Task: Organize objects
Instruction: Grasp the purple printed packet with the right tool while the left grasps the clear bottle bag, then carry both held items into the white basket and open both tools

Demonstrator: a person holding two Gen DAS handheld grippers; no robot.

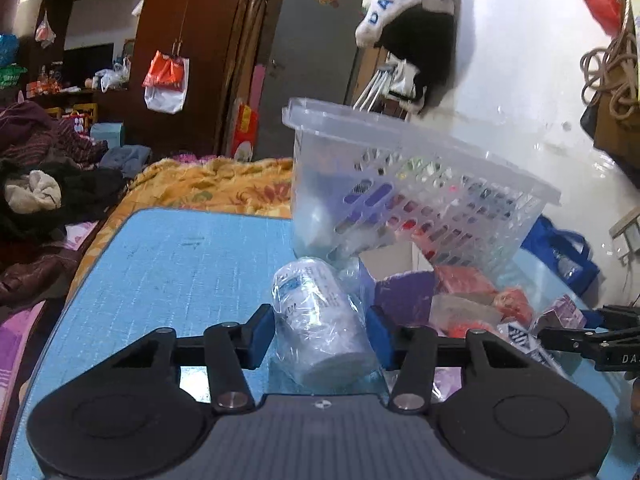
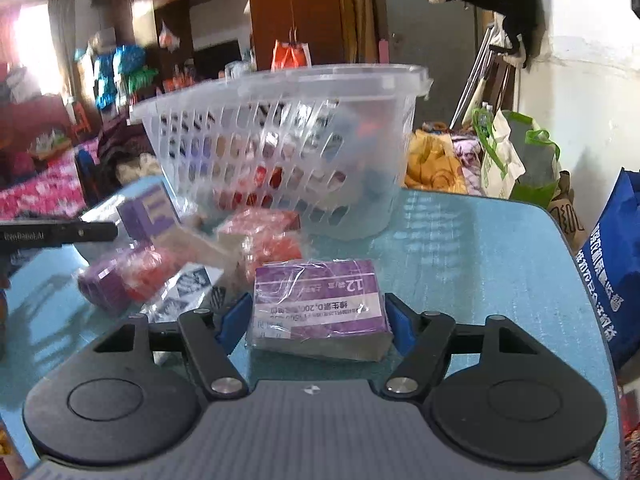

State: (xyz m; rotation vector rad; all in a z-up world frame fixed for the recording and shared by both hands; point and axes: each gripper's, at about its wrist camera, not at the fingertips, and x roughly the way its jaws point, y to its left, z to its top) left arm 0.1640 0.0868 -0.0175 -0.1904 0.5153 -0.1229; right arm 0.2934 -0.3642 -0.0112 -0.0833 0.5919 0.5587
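Observation:
My left gripper (image 1: 320, 330) is shut on a white bottle wrapped in clear plastic (image 1: 320, 320), held just above the blue mat (image 1: 180, 264). My right gripper (image 2: 316, 318) is shut on a purple-and-white box in plastic wrap (image 2: 318, 306). A clear plastic basket (image 1: 404, 184) stands at the back of the mat and holds several small items; it also shows in the right wrist view (image 2: 280, 140). A pile of wrapped red, purple and white boxes (image 1: 472, 304) lies in front of the basket, also seen in the right wrist view (image 2: 192, 252).
The right gripper's black arm (image 1: 592, 336) enters at the left wrist view's right edge; the left one (image 2: 56, 232) at the right wrist view's left edge. A blue bag (image 2: 616, 280) hangs past the mat's right edge. A yellow blanket (image 1: 208, 188) lies behind the mat.

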